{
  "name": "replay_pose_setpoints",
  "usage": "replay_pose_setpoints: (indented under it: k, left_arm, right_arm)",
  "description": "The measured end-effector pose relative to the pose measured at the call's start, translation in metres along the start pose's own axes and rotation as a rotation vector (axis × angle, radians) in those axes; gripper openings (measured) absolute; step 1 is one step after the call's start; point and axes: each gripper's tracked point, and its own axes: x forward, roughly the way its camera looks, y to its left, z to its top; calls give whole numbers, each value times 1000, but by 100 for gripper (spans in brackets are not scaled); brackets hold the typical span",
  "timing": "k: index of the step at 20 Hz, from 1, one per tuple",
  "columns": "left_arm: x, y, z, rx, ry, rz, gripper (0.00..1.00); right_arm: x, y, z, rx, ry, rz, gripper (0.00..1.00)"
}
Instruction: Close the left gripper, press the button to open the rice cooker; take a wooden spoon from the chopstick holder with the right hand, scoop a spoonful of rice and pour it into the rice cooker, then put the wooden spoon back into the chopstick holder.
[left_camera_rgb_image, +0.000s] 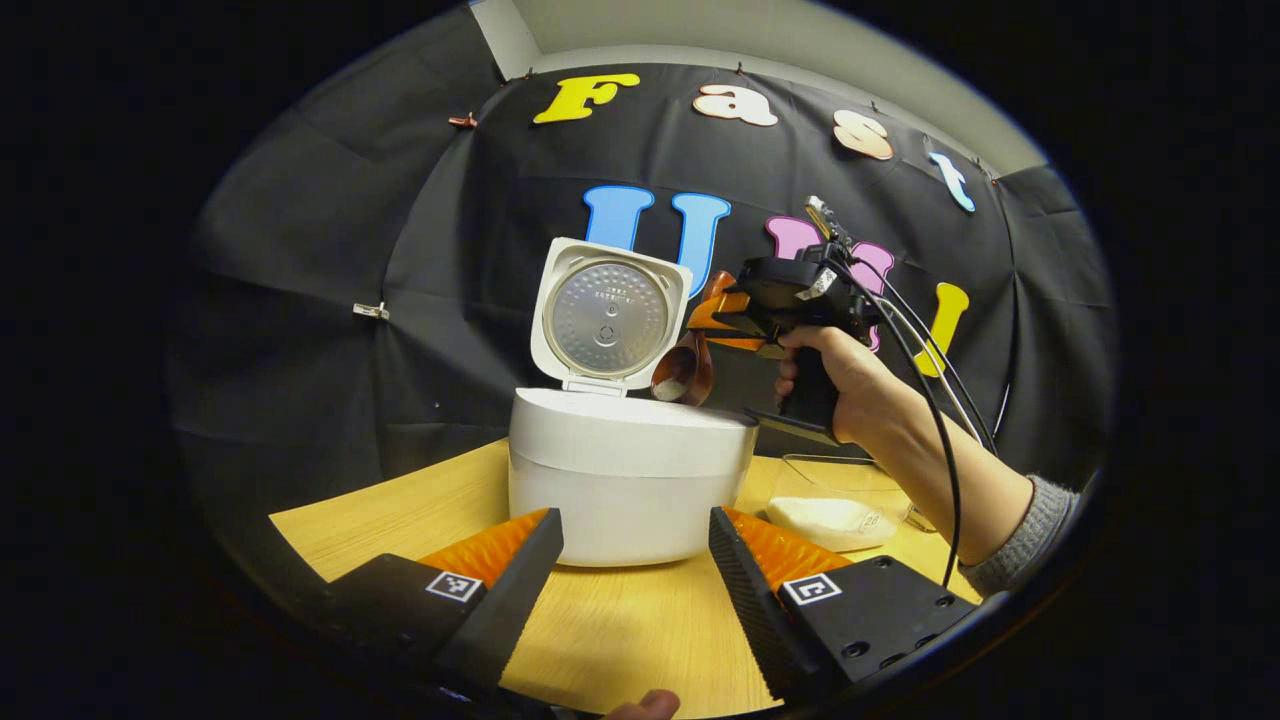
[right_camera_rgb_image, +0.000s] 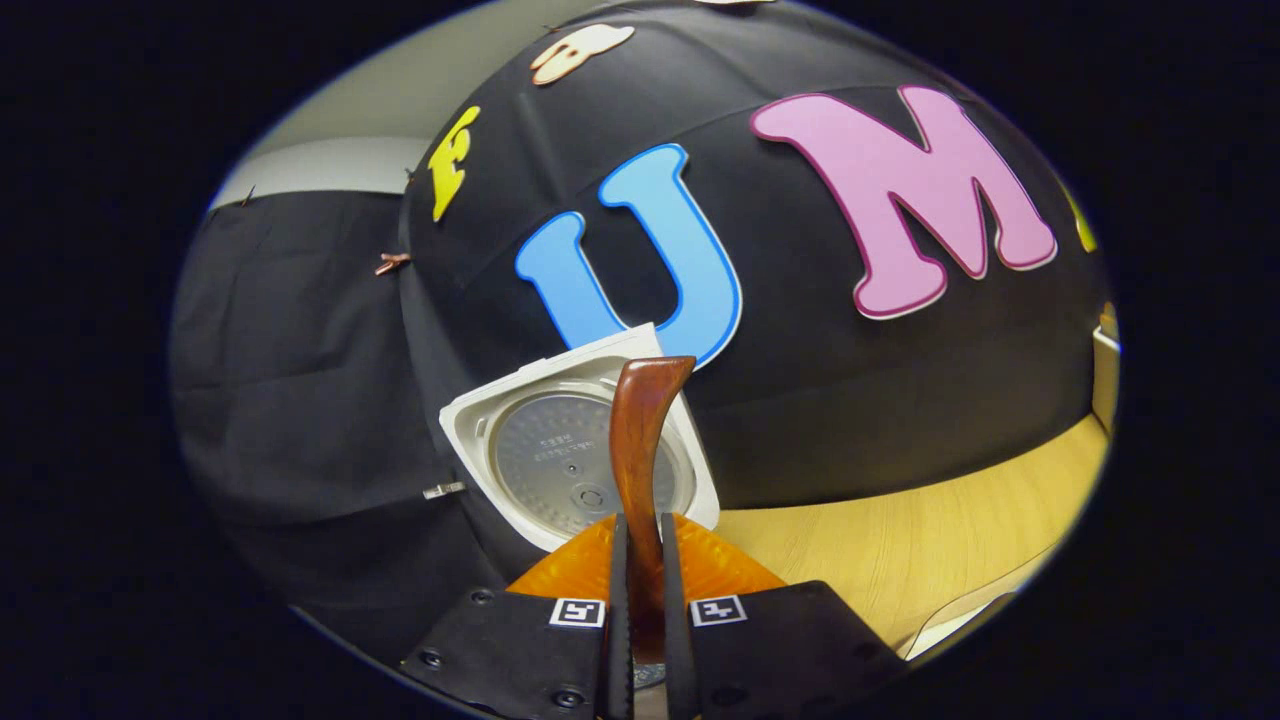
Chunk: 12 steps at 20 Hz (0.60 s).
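Tipping slowly works best while the right claw squeezes the wooden spoon above the rice cooker, left claw open.

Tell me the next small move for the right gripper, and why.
Probably tip the brown wooden spoon further, so its rice falls into the white rice cooker. The right gripper holds it over the open pot, lid up, bowl tilted, white grains inside.

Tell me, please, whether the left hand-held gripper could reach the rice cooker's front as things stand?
Probably yes: the left hand-held gripper faces the rice cooker with open jaws, and bare table lies between them.
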Motion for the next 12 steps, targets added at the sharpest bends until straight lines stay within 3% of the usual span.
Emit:
replay_pose_setpoints:
  k: [4,12]
  left_arm:
    - [-1,3,-1,-3,1,7,94]
    - [-4,4,-3,-16,5,4,94]
  right_arm:
    - [-1,16,-2,-169,-20,2,16]
    - [-1,44,-6,-361,-25,48,16]
